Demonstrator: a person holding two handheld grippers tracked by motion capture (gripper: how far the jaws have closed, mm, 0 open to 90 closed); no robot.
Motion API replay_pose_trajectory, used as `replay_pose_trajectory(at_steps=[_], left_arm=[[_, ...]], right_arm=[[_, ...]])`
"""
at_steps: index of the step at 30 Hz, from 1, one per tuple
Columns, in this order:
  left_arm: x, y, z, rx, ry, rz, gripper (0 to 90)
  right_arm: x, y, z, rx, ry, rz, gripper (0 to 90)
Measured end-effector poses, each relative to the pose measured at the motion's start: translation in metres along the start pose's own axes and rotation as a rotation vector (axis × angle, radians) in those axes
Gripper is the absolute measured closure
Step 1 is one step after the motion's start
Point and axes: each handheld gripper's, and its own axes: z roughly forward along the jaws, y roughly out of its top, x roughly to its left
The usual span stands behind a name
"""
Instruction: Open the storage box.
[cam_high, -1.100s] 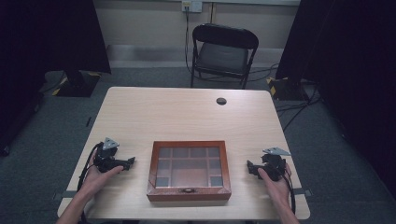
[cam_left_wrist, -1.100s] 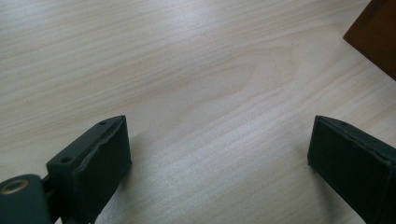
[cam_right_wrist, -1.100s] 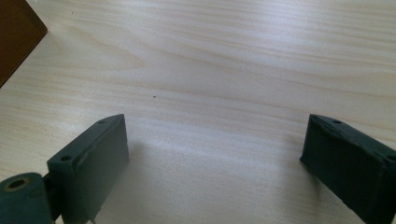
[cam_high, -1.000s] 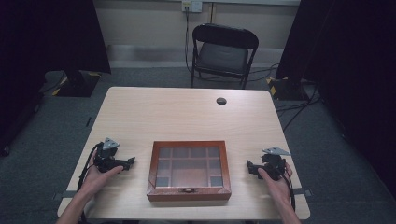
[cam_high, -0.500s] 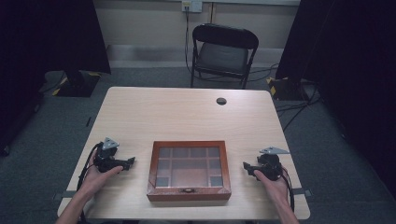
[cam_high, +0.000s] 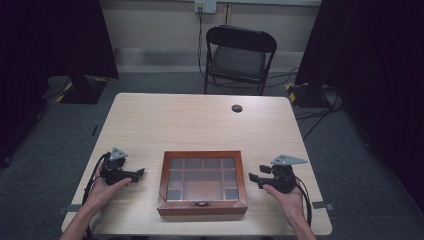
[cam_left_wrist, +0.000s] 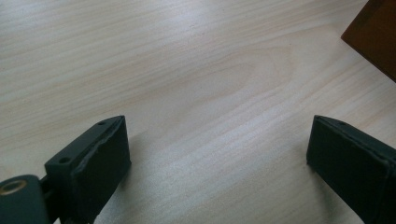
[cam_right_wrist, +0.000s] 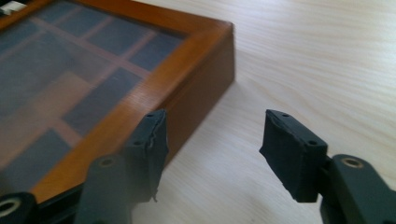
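Even overhead light, dark room edges; close-up gripper views softly blurred.

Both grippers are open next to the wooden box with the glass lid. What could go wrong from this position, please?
1. The right gripper is close to the wooden box, with one jaw in front of its side wall in the right gripper view. A careless push could slide the box across the table.
2. The glass lid looks fragile; a jaw pressing on the pane could scratch or crack it.
3. The small latch faces the person, so gripping only the sides may not open the box.
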Motion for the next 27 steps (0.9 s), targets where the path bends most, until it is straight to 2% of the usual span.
replay_pose_trajectory(at_steps=[2,3,4,6,10,14,16,19,22,24,26,27], left_arm=[[0.000,0.000,0.000,-0.002,0.000,-0.002,5.3],[0.000,0.000,0.000,0.000,0.000,0.000,5.3],[0.000,0.000,0.000,0.000,0.000,0.000,5.3],[0.000,0.000,0.000,0.000,0.000,0.000,5.3],[0.000,0.000,0.000,0.000,0.001,0.000,5.4],[0.000,0.000,0.000,-0.005,0.001,-0.007,5.3],[0.000,0.000,0.000,0.000,0.001,0.000,5.4],[0.000,0.000,0.000,0.000,0.001,-0.001,5.4],[0.000,0.000,0.000,-0.005,0.001,-0.007,5.4],[0.000,0.000,0.000,0.000,0.000,0.000,5.3],[-0.001,0.000,0.001,-0.007,0.001,-0.011,5.4],[0.000,0.000,0.000,0.000,0.000,0.000,5.4]], right_arm=[[0.004,0.004,-0.003,-0.014,0.032,-0.011,43.3],[0.007,0.009,-0.003,0.008,0.076,-0.039,47.4],[0.007,0.009,-0.003,0.008,0.076,-0.039,47.4],[0.013,0.014,-0.003,0.014,0.111,-0.061,49.6],[0.021,0.021,-0.003,0.020,0.135,-0.084,50.6],[0.035,0.031,-0.003,-0.004,0.144,-0.113,49.4],[0.043,0.036,0.000,0.005,0.168,-0.137,49.6],[0.053,0.045,0.007,0.023,0.240,-0.165,57.5],[0.064,0.054,0.013,0.039,0.265,-0.206,61.0],[0.068,0.058,0.017,0.041,0.290,-0.215,63.4],[0.073,0.060,0.021,0.048,0.310,-0.229,64.7],[0.075,0.060,0.023,0.052,0.327,-0.231,65.6]])
